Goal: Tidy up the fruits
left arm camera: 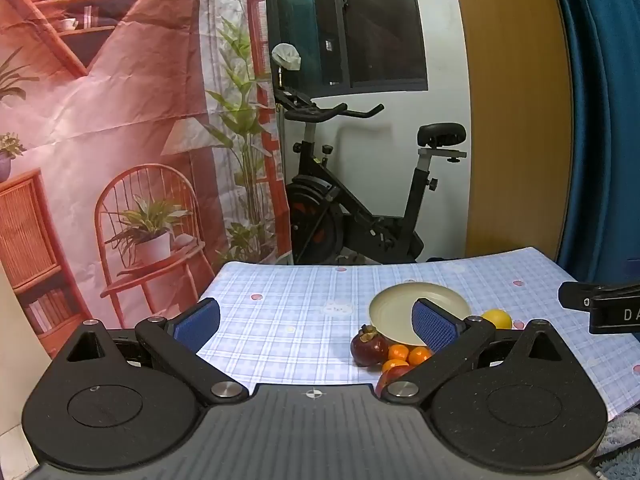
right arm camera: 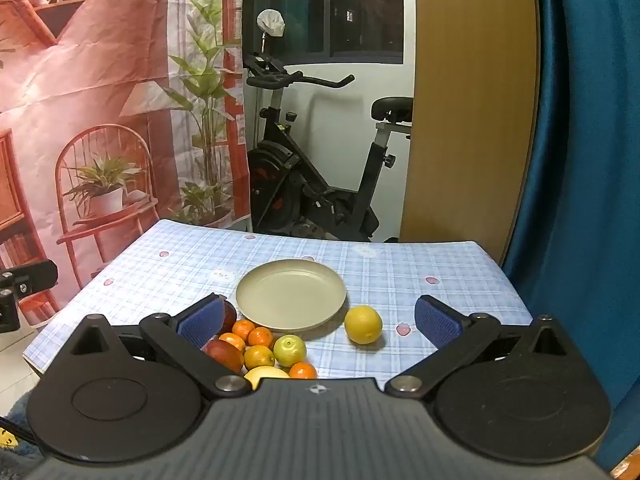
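Fingers apart; "DA" on right gripper

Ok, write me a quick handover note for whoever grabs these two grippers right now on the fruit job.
Left gripper: open, holding nothing, above the table's near edge.
Right gripper: open, holding nothing, aimed at the plate.
Plate: mid-table on the checked tablecloth, with nothing on it.
Fruit: a yellow orange sits alone on the cloth right of the plate; the rest lie in a cluster at the plate's near-left edge, including a mangosteen, small tangerines, a green-yellow citrus and a red fruit.
Done: nothing moved onto the plate.
Left: all the fruit.
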Demonstrator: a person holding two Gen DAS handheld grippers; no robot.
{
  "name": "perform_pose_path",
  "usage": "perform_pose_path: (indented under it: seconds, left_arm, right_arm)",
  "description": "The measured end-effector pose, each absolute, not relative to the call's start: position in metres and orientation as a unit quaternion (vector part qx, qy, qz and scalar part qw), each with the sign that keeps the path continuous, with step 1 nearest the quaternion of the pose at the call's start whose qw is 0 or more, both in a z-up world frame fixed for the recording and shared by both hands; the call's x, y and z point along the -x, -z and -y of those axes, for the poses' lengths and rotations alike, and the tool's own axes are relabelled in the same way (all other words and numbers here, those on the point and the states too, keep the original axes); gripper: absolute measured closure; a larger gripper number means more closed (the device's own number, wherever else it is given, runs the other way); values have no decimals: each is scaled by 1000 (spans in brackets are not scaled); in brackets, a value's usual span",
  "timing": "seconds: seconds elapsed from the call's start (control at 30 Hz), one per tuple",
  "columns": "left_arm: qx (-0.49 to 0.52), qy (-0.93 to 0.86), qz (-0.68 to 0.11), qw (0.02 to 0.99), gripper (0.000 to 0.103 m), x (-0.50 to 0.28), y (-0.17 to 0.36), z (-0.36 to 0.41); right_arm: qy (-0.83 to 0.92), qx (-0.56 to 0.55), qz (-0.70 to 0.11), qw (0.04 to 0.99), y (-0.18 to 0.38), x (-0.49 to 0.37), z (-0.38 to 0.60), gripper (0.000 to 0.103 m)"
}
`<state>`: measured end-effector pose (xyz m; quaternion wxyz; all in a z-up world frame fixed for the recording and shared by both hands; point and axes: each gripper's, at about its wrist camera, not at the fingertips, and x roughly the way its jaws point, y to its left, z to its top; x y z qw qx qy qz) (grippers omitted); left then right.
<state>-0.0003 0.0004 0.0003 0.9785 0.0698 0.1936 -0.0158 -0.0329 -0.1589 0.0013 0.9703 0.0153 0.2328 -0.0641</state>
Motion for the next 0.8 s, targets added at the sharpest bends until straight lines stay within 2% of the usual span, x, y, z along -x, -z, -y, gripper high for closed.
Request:
perform_pose_path:
  seconds: [0.8]
  left_arm:
    - [-67, 26, -192, 979, 0, -2, -1, 1]
  right_arm:
    - [82, -21, -227, 970, -3, 35, 163, 0]
